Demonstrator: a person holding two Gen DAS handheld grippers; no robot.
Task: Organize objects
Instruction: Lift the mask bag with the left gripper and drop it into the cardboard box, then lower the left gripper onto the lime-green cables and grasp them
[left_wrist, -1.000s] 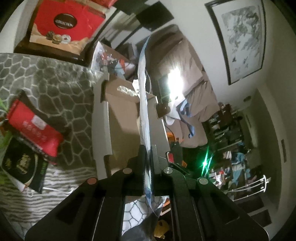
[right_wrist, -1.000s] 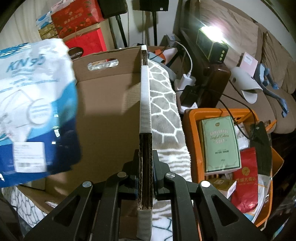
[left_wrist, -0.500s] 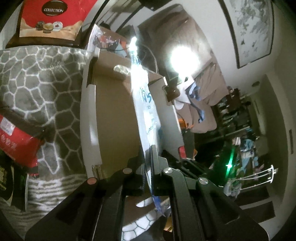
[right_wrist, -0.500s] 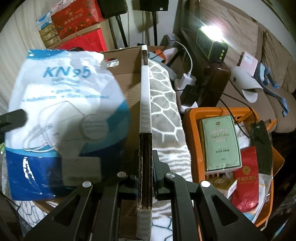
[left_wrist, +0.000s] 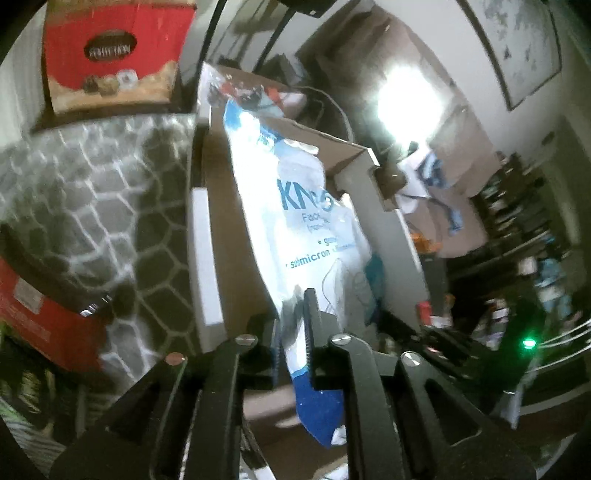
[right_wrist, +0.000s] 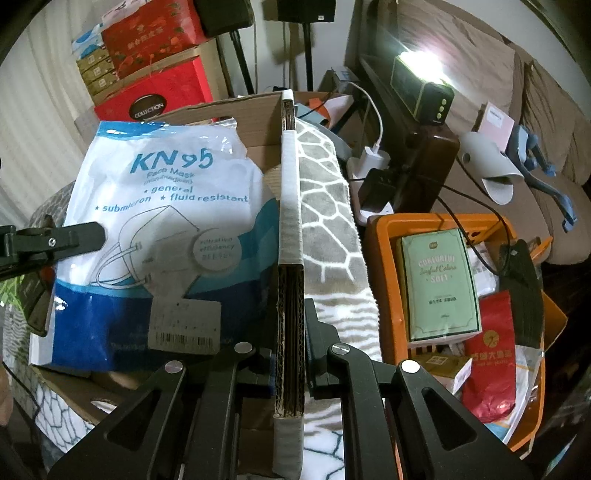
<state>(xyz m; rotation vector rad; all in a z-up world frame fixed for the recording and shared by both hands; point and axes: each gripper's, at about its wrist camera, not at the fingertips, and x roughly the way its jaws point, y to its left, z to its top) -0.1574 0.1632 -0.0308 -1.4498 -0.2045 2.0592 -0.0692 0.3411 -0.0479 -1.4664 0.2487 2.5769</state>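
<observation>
A white and blue KN95 mask bag (left_wrist: 314, 221) hangs down into the open cardboard box (left_wrist: 221, 229). My left gripper (left_wrist: 291, 306) has the bag's lower part between its fingers; the jaws are opening and stand a little apart around the thin bag. In the right wrist view the bag (right_wrist: 159, 221) leans inside the box, and one of the left fingers (right_wrist: 74, 238) lies across its left edge. My right gripper (right_wrist: 290, 306) is shut on the box's taped side wall (right_wrist: 288, 192), with the corrugated edge between the pads.
A grey honeycomb blanket (right_wrist: 328, 206) lies under the box. To the right, an orange basket (right_wrist: 376, 280) holds a green carton (right_wrist: 439, 284) and a red pouch (right_wrist: 491, 354). Red gift boxes (right_wrist: 162, 92) stack behind. A red packet (left_wrist: 37, 321) lies on the left.
The left gripper carried the mask bag over and down into the box, the bag turning from edge-on to face-on. Its jaws have parted slightly. The right gripper has kept still on the box wall.
</observation>
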